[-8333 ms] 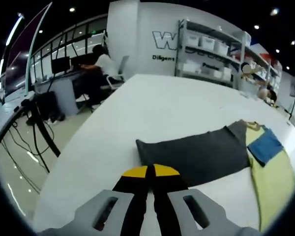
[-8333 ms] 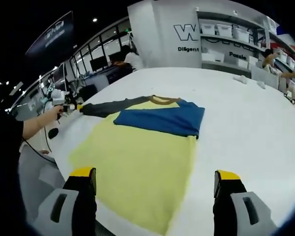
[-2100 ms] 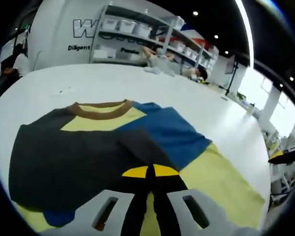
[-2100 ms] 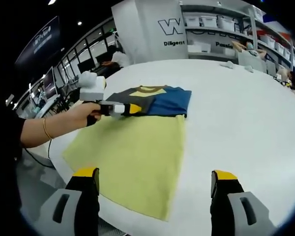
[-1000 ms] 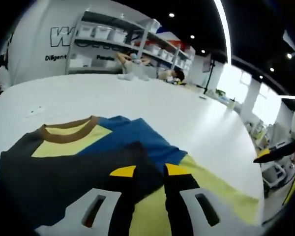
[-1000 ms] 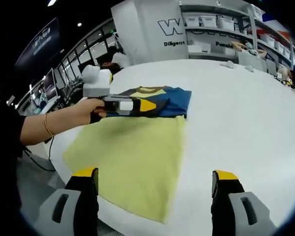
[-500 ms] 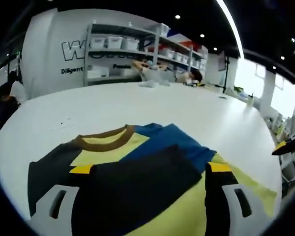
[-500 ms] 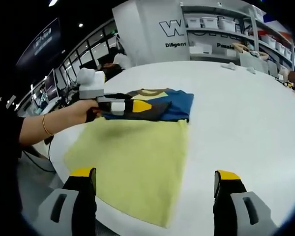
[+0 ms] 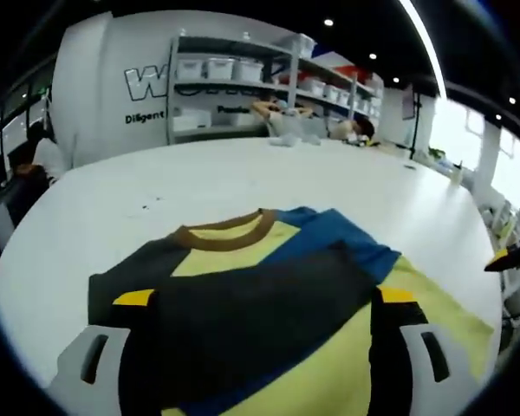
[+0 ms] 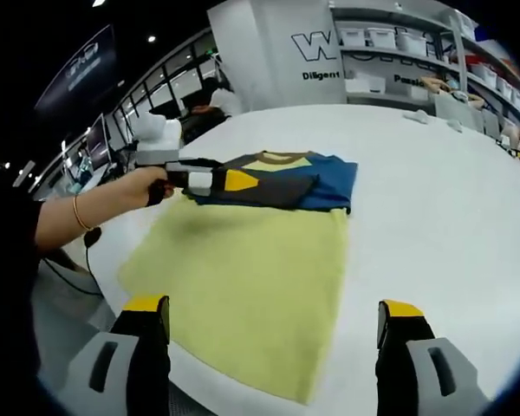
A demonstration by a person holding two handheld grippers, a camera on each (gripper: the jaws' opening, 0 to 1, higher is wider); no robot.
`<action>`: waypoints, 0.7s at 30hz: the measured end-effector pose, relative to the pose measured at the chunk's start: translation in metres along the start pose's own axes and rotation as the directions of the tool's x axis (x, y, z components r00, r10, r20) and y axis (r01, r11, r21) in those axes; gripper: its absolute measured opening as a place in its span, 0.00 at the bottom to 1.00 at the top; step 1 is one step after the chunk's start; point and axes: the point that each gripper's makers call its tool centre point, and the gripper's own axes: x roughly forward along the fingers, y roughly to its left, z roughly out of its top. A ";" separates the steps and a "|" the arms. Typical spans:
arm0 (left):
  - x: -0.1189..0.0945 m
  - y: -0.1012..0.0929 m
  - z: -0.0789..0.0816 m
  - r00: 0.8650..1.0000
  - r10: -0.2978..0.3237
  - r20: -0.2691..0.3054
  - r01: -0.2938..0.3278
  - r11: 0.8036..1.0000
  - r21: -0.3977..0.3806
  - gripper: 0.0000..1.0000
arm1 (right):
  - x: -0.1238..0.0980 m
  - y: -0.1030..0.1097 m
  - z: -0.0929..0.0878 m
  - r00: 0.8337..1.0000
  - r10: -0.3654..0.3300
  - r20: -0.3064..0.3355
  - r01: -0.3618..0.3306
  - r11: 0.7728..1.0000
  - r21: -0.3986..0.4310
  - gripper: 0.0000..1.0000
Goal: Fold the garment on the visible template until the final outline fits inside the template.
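Left gripper (image 9: 258, 299): yellow-tipped black jaws spread wide, released, holding nothing; poised low over the folded dark sleeve. It also appears in the right gripper view (image 10: 228, 180), carried by the person's hand (image 10: 143, 188), at the near edge of the shirt's folded upper part

Right gripper (image 10: 273, 325): jaws parted wide, released, empty; hanging above the near hem of the garment

Garment, one: pale-yellow cloth T-shirt with brown ribbed collar, one charcoal sleeve and one blue sleeve (image 9: 243, 295) (image 10: 243, 260). It lies flat on the round white table (image 9: 208, 186), both sleeves folded in across the chest, the body stretched out toward the right gripper. No separate template outline can be made out on the tabletop

Step in hand, judged: sleeve fold set down; the long yellow body is next to be folded up toward the collar
- Take the hem at both corners, one gripper to each, pinching a single shirt thickness cleanly
- Lift both together, level, so the fold line runs straight across
- Lay the hem just short of the collar without dragging the sleeves askew

Count
- Garments: 1
- Sleeves folded in: 2
- Grippers: 2
- Tables: 1
- White shelving units with storage bins (image 9: 243, 78), in background: 1
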 end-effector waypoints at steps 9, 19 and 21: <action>-0.027 0.036 -0.002 0.999 0.050 -0.004 -0.050 0.999 -0.001 0.87 | 0.001 0.005 -0.008 1.000 0.002 -0.010 -0.002 1.000 -0.006 0.99; -0.045 0.061 -0.016 0.996 0.090 -0.015 -0.090 0.996 -0.012 0.79 | 0.002 0.014 -0.013 1.000 0.023 -0.019 -0.023 1.000 -0.009 0.98; -0.048 0.067 -0.019 0.993 0.113 -0.023 -0.113 0.994 -0.013 0.76 | 0.002 0.014 -0.014 1.000 0.023 -0.020 -0.023 1.000 -0.014 0.98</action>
